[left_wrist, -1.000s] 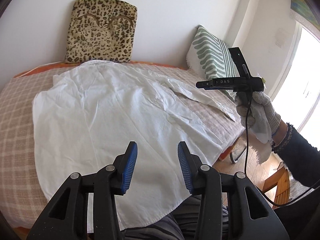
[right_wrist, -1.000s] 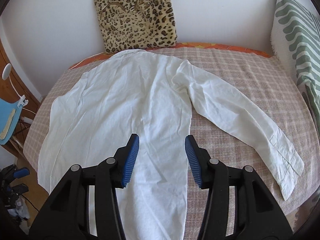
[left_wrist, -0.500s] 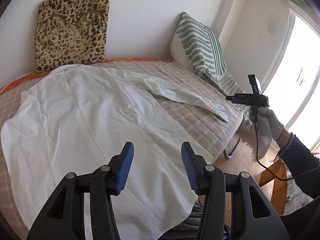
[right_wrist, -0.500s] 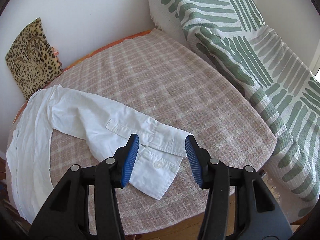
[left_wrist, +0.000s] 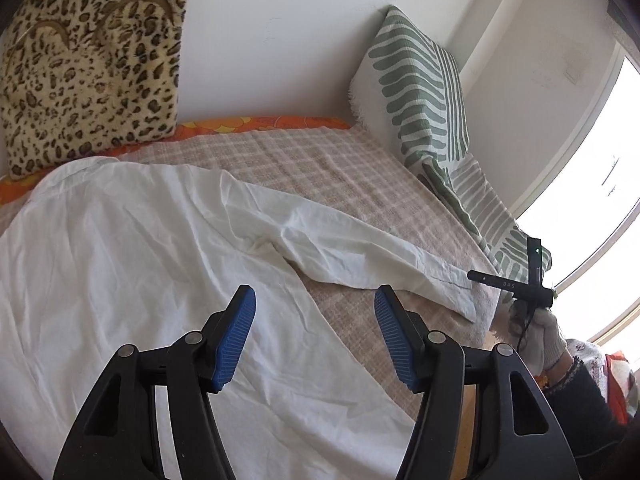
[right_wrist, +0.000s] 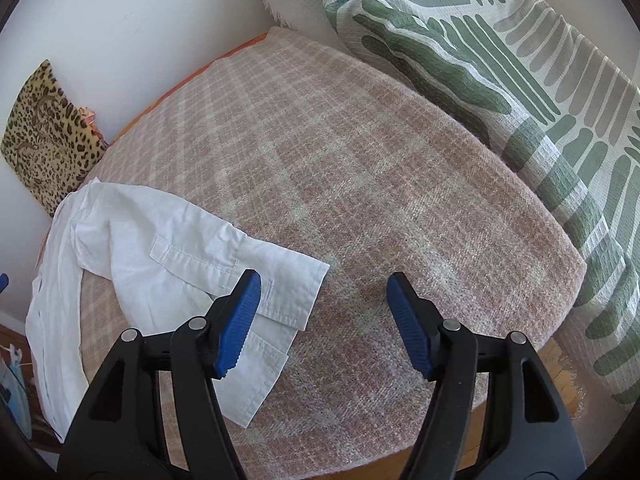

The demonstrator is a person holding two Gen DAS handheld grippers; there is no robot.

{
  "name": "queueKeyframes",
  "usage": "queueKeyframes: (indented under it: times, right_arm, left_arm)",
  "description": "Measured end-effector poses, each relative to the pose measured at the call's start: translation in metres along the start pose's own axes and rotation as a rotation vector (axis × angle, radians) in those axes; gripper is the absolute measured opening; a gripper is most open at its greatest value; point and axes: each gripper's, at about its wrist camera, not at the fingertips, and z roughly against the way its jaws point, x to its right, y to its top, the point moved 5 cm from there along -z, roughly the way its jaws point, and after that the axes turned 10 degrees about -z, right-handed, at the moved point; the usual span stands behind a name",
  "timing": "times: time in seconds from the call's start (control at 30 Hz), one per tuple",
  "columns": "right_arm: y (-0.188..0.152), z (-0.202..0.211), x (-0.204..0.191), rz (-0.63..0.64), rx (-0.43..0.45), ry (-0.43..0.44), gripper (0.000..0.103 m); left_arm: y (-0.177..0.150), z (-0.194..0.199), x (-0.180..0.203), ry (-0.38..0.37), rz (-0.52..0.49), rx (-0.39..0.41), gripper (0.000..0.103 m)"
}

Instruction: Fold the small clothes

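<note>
A white long-sleeved shirt [left_wrist: 132,264] lies spread on a checked bed cover [left_wrist: 320,160], one sleeve [left_wrist: 360,252] stretched toward the bed's right edge. My left gripper [left_wrist: 314,332] is open and empty, hovering over the shirt's body near its side hem. My right gripper [right_wrist: 324,320] is open and empty, just above the bed, its left pad over the sleeve cuff [right_wrist: 276,292]. In the left wrist view the right gripper [left_wrist: 516,280] shows held in a gloved hand beside the cuff end.
A leopard-print cushion [left_wrist: 88,64] leans on the wall at the bed's head. A green-striped pillow [left_wrist: 416,92] and matching throw [right_wrist: 520,92] lie along the right side. A bright window [left_wrist: 592,200] is at right. Wooden floor [right_wrist: 560,364] shows past the bed edge.
Both grippers have opened wider. The right gripper swung from the shirt's body to the sleeve cuff and moved closer. The left gripper shifted right, toward the shirt's side and sleeve.
</note>
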Motion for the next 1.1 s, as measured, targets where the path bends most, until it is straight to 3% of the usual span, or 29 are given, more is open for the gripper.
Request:
queueKeyframes:
  times: [0.13, 0.27, 0.43, 0.5, 0.6, 0.63, 0.7, 0.8, 0.9, 1.0, 1.1]
  right_arm:
    - [-0.005, -0.003, -0.01, 0.053, -0.013, 0.001, 0.069]
    - [-0.006, -0.007, -0.01, 0.027, -0.034, 0.043, 0.069]
    - [-0.013, -0.01, -0.023, 0.084, -0.02, 0.016, 0.07]
    - [-0.017, -0.012, -0.032, 0.122, -0.018, 0.011, 0.061]
    - [-0.024, -0.015, -0.05, 0.2, 0.007, -0.027, 0.025]
    - [-0.026, -0.016, -0.056, 0.215, 0.005, -0.018, 0.009]
    - [-0.026, -0.013, -0.065, 0.212, 0.022, -0.023, 0.008]
    - [-0.023, 0.015, -0.082, 0.181, 0.091, 0.053, 0.006]
    - [-0.025, 0.061, -0.116, 0.188, 0.17, 0.197, 0.006]
    - [-0.048, 0.105, -0.165, 0.281, 0.199, 0.346, 0.006]
    - [-0.087, 0.137, -0.207, 0.412, 0.175, 0.465, 0.005]
  left_arm:
    - [0.039, -0.046, -0.022, -0.024, 0.104, -0.007, 0.061]
    - [0.064, -0.089, -0.04, -0.078, 0.208, -0.034, 0.061]
    - [0.07, -0.129, -0.06, -0.018, 0.262, -0.084, 0.061]
    - [0.069, -0.141, -0.068, -0.011, 0.291, -0.104, 0.061]
    - [0.068, -0.154, -0.079, 0.01, 0.335, -0.132, 0.061]
    - [0.068, -0.157, -0.081, 0.008, 0.349, -0.137, 0.061]
    - [0.066, -0.163, -0.085, -0.001, 0.368, -0.145, 0.061]
    - [0.066, -0.171, -0.088, 0.002, 0.375, -0.149, 0.061]
    - [0.063, -0.176, -0.095, -0.016, 0.403, -0.161, 0.061]
    - [0.059, -0.179, -0.103, -0.02, 0.45, -0.159, 0.061]
    - [0.053, -0.183, -0.11, -0.042, 0.49, -0.178, 0.061]
